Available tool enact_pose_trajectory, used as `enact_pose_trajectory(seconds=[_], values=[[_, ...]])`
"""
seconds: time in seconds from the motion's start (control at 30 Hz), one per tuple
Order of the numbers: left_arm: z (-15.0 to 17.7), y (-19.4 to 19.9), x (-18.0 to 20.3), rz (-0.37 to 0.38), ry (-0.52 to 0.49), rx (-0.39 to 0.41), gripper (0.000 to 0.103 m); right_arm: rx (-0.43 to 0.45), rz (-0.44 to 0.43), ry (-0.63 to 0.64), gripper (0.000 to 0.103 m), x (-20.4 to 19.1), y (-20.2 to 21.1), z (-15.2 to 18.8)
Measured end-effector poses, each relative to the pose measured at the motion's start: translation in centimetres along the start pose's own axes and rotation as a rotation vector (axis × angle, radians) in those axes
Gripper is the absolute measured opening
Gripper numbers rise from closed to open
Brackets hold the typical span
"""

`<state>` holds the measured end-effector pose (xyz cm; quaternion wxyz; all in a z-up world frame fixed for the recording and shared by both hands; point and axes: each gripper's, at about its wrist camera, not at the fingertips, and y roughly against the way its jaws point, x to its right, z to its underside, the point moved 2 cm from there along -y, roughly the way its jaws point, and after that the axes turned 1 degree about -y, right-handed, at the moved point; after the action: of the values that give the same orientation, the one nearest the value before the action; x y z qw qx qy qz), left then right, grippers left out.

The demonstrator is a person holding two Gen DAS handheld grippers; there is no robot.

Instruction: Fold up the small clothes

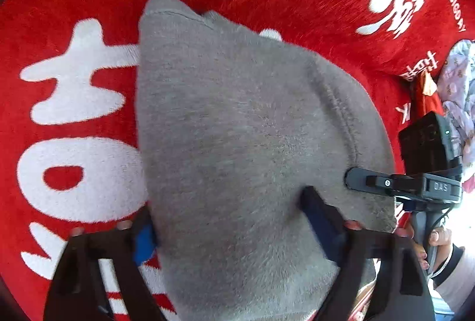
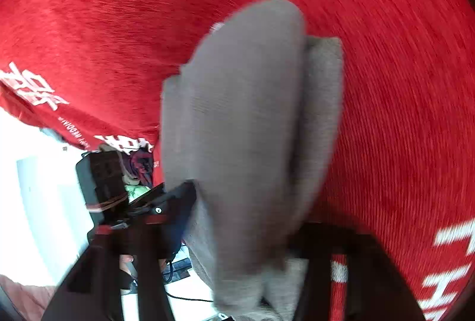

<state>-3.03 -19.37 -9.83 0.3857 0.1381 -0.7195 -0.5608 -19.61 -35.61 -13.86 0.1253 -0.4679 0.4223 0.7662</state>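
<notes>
Black fingers with blue pads fill the bottom of the left wrist view: the left gripper [image 1: 234, 220] stands with its jaws apart, one pad at the left edge of the grey garment [image 1: 237, 128], the other pressing down into its nap further right, so the fleece passes between them; whether the pads actually pinch it I cannot tell. That garment lies spread on a red plush blanket with white lettering [image 1: 74, 101], a stitched hem curving along its right side. Further right, the right gripper [image 1: 353, 180] reaches in from the edge, its tip on the cloth near that hem.

From the right wrist view, blurred by motion, the right gripper [image 2: 237, 249] has grey cloth bunched between its fingers and looks clenched on a fold of it, the rest draped ahead over the blanket.

To fold well, I judge both hands should hold matching corners, lift together, and lay the edge squarely over the far hem before letting go.
</notes>
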Motion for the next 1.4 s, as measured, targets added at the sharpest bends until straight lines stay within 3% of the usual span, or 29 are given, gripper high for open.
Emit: enact_pose_trajectory(seconds=[0.07,0.13,0.2,0.4,0.57,0.8,0.93,1.1,1.13,1.2,1.23,1.27,1.3,1.33,1.37,1.4], values=[[0.3,1.3,-0.3,0.03,-0.001,0.017,0.056,0.02,-0.05,-0.025,0.036,-0.3,0.4,0.5],[0.5,2.6,-0.7,0.08,0.006,0.026,0.051,0.033,-0.119,-0.059,0.034,-1.1,0.8,1.3],[0.7,3.6,-0.3,0.117,0.001,0.031,0.051,0.03,-0.139,-0.059,0.034,-2.2,0.9,2.2],[2.6,7.3,-0.1,0.136,-0.057,0.043,0.051,0.015,-0.178,-0.05,0.034,-6.1,0.4,4.7],[5.2,11.4,-2.4,0.15,-0.055,0.05,0.051,0.0,-0.223,-0.057,0.034,-8.8,-0.5,7.7],[9.3,14.6,-7.3,0.078,-0.04,0.032,0.051,-0.06,-0.248,-0.067,0.034,-10.6,-5.9,12.2],[11.0,14.1,-11.4,0.04,-0.004,0.012,0.051,-0.084,-0.2,-0.055,0.034,-10.9,-9.9,12.7],[11.7,12.5,-15.8,-0.072,0.073,0.018,0.052,-0.055,0.072,0.025,0.038,-10.0,-11.9,11.4],[11.8,12.9,-16.6,-0.062,0.103,0.036,0.052,-0.038,0.098,0.024,0.049,-9.9,-11.7,11.1],[12.1,14.0,-17.7,-0.059,0.143,0.079,0.063,0.017,0.117,0.005,0.073,-9.3,-10.5,10.3],[12.2,14.6,-18.2,-0.074,0.156,0.101,0.075,0.029,0.112,-0.008,0.073,-9.6,-10.3,10.0],[12.3,15.4,-18.5,-0.089,0.166,0.135,0.075,0.036,0.098,-0.032,0.073,-9.2,-10.0,9.7],[12.2,15.8,-18.5,-0.096,0.169,0.149,0.075,0.05,0.078,-0.06,0.067,-9.0,-9.7,9.4],[12.3,16.4,-18.5,-0.114,0.164,0.169,0.075,0.059,0.089,-0.06,0.042,-9.3,-9.6,9.1],[12.3,16.7,-18.6,-0.129,0.158,0.179,0.075,0.062,0.123,-0.018,0.028,-10.0,-9.5,9.1],[12.5,16.9,-18.6,-0.15,0.143,0.189,0.075,0.071,0.167,0.059,0.027,-11.2,-9.4,9.4]])
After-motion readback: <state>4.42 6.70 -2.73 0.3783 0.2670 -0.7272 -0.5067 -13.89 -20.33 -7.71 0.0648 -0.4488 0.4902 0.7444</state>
